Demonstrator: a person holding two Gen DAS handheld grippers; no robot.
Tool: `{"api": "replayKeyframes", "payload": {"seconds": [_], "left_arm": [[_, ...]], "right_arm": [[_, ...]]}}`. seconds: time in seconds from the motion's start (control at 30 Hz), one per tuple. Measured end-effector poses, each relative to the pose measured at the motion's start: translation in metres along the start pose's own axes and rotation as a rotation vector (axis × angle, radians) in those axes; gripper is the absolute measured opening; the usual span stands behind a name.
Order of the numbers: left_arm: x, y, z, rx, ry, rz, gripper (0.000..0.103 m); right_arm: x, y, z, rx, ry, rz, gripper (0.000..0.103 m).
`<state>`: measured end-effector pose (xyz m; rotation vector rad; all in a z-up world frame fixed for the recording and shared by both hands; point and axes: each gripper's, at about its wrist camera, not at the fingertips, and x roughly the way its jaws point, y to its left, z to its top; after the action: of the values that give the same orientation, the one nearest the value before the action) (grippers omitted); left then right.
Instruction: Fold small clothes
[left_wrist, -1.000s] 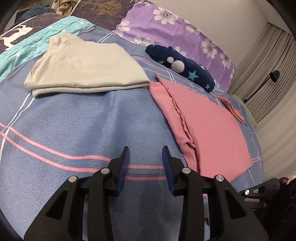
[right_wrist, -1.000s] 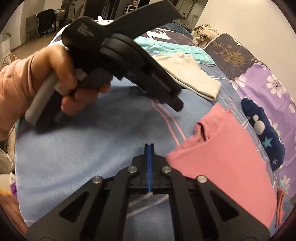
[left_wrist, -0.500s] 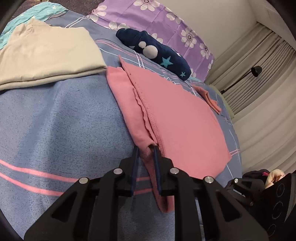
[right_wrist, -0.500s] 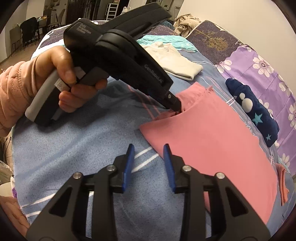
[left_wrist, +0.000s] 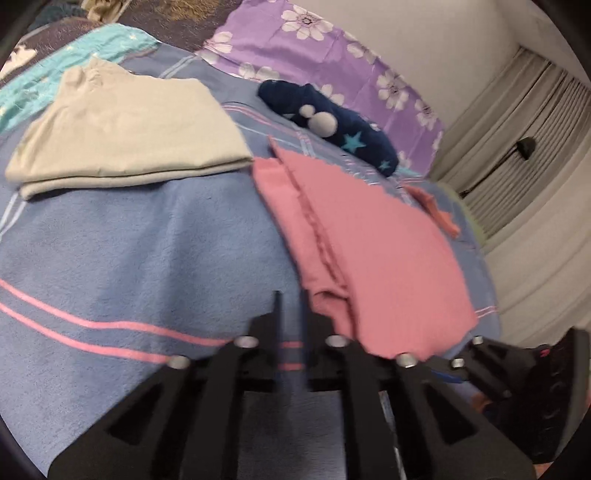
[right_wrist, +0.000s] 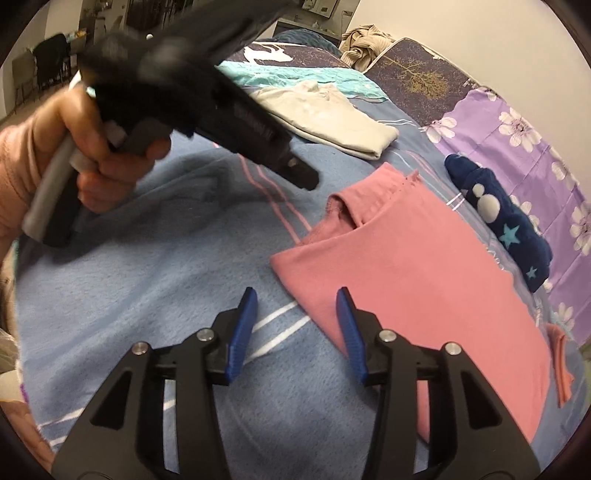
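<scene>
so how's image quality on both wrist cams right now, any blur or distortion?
Left wrist view: motion blur throughout, worst on the left gripper fingers; folded pink cotton garment edges smeared; strong fisheye vignette. Right wrist view: right gripper and its blue pads sharp, pink garment crisp, but the hand-held left gripper body is blurred; warm indoor light, soft shadows on the blue fleece blanket.

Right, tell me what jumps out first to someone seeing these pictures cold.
The pink garment dominates, lying flat on the blue blanket right of centre. In the right wrist view the left gripper, held in a hand, hangs above the blanket, off the cloth. Behind lie a folded beige garment and a navy starred piece.
</scene>
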<state>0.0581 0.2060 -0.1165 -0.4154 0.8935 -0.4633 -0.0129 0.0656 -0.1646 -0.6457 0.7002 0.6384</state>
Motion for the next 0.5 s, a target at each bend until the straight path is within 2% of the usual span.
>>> {"api": "replayKeyframes", "payload": {"seconds": [0.07,0.17,0.27,0.37,0.43,0.47,0.5], "left_arm": [[0.006,-0.001,0.008,-0.014,0.000,-0.022,0.055],[0.030,-0.003,0.030,-0.020,0.058,-0.069,0.057],[0.066,-0.007,0.054,-0.021,0.126,-0.061,0.057],[0.093,-0.012,0.078,0.005,0.121,-0.037,0.055],[0.105,-0.011,0.094,-0.019,0.097,0.004,0.029],[0.109,-0.009,0.100,-0.035,0.098,0.015,0.008],[0.111,-0.007,0.106,-0.061,0.099,0.001,0.007]], "right_arm": [[0.004,0.003,0.003,-0.014,0.002,-0.017,0.047],[0.008,0.002,0.004,-0.003,0.004,-0.018,0.047],[0.010,-0.001,0.006,0.019,0.010,-0.014,0.048],[0.015,-0.004,0.010,0.034,0.014,-0.029,0.050],[0.020,-0.004,0.014,0.029,0.014,-0.053,0.051],[0.022,-0.003,0.016,0.024,0.014,-0.067,0.051],[0.026,-0.003,0.019,0.013,0.012,-0.092,0.049]]}}
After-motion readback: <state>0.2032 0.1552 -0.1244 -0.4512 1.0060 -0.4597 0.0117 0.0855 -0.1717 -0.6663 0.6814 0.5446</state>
